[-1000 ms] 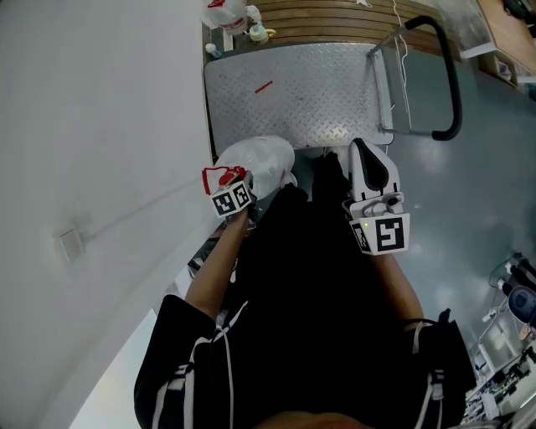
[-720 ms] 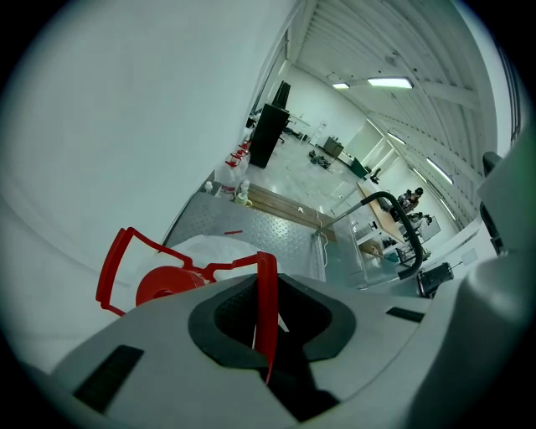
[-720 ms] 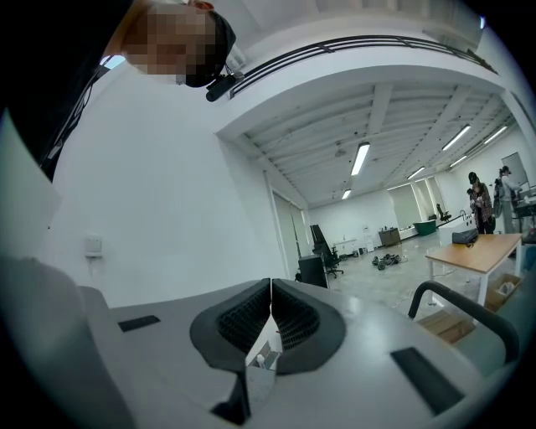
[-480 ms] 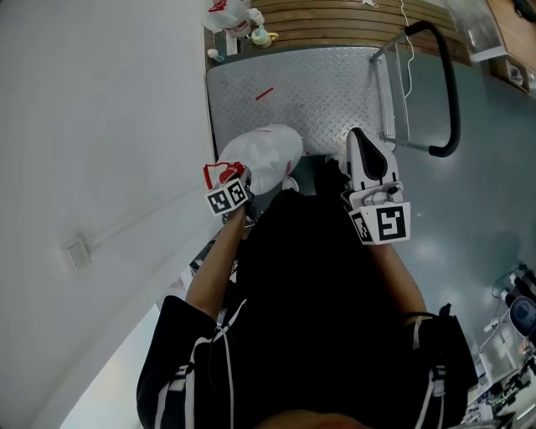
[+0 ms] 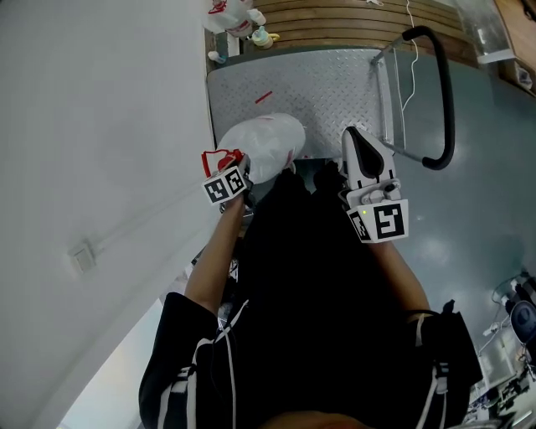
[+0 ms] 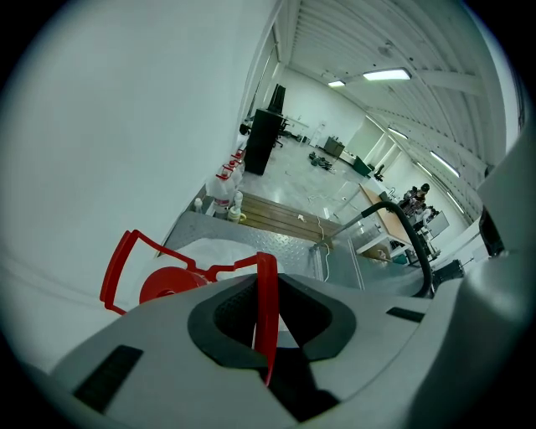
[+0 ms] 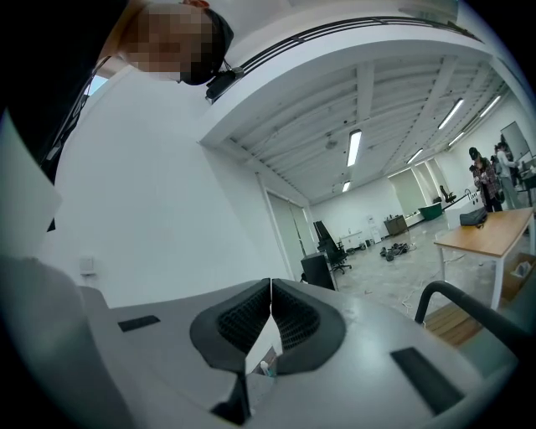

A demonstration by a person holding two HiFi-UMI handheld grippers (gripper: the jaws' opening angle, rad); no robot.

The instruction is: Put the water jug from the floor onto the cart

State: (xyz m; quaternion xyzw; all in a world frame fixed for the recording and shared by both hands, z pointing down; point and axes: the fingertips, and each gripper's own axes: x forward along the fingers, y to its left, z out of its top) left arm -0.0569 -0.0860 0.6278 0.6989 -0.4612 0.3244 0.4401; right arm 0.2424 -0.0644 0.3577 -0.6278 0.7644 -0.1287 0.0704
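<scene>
The water jug (image 5: 266,144), white with a red cap (image 6: 166,285), hangs by its red handle (image 6: 266,295) from my left gripper (image 5: 229,167), which is shut on that handle. In the head view the jug overlaps the near edge of the cart's steel diamond-plate deck (image 5: 335,88); whether it touches the deck I cannot tell. The left gripper (image 6: 264,331) looks out over the jug and the cart deck (image 6: 276,241). My right gripper (image 5: 355,136) is beside the jug on the right, shut and empty; in its own view this right gripper (image 7: 270,303) shows both pads touching.
The cart's black push handle (image 5: 445,92) rises at its right side. Bottles and a red-and-white bag (image 5: 231,17) stand by the wall beyond the cart, next to wooden slats (image 5: 335,15). A white wall (image 5: 100,126) runs along the left. Desks and people are far off.
Both grippers and the hanging jug have moved up the picture toward the cart; the jug now overlaps the deck's near edge. Both grips are unchanged.
</scene>
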